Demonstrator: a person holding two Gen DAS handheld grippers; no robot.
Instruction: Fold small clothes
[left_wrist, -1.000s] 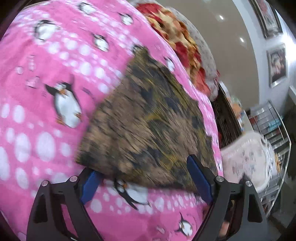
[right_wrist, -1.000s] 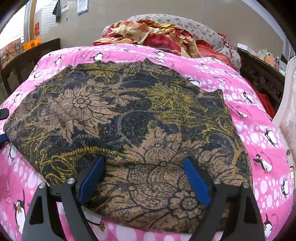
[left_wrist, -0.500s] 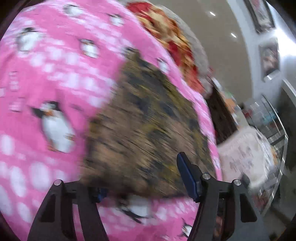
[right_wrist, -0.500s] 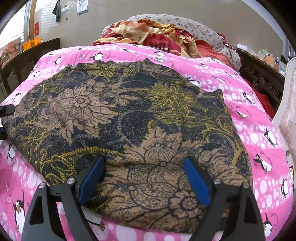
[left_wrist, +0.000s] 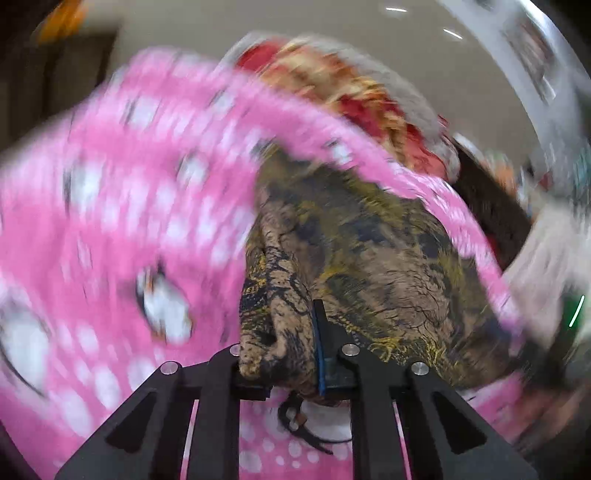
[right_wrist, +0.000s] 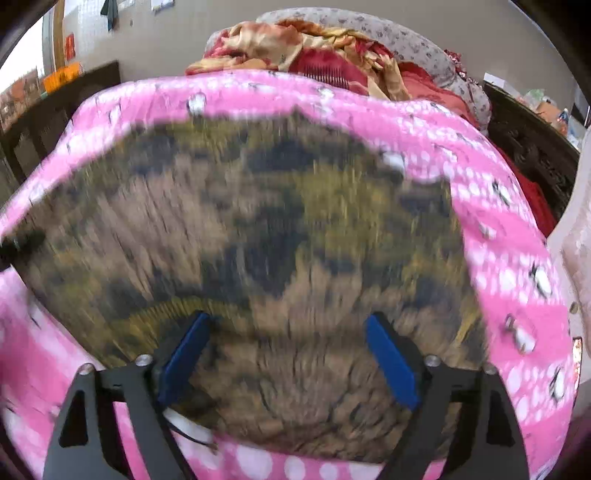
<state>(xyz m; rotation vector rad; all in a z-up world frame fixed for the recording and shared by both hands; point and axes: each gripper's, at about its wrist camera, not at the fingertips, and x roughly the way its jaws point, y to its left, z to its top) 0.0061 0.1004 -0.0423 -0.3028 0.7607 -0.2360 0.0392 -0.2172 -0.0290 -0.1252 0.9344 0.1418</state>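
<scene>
My left gripper (left_wrist: 291, 354) pinching bunched batik cloth (left_wrist: 369, 258) edge; right gripper (right_wrist: 288, 354) jaws spread, probably just above cloth; view blurred.

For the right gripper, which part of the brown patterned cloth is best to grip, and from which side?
Probably the near hem of the brown patterned cloth, approached from the near side. That edge lies between the right gripper's jaws, which are closing slightly but not pinching it. The left gripper already clamps a bunched edge, so a matching grip would let both lift together.
</scene>
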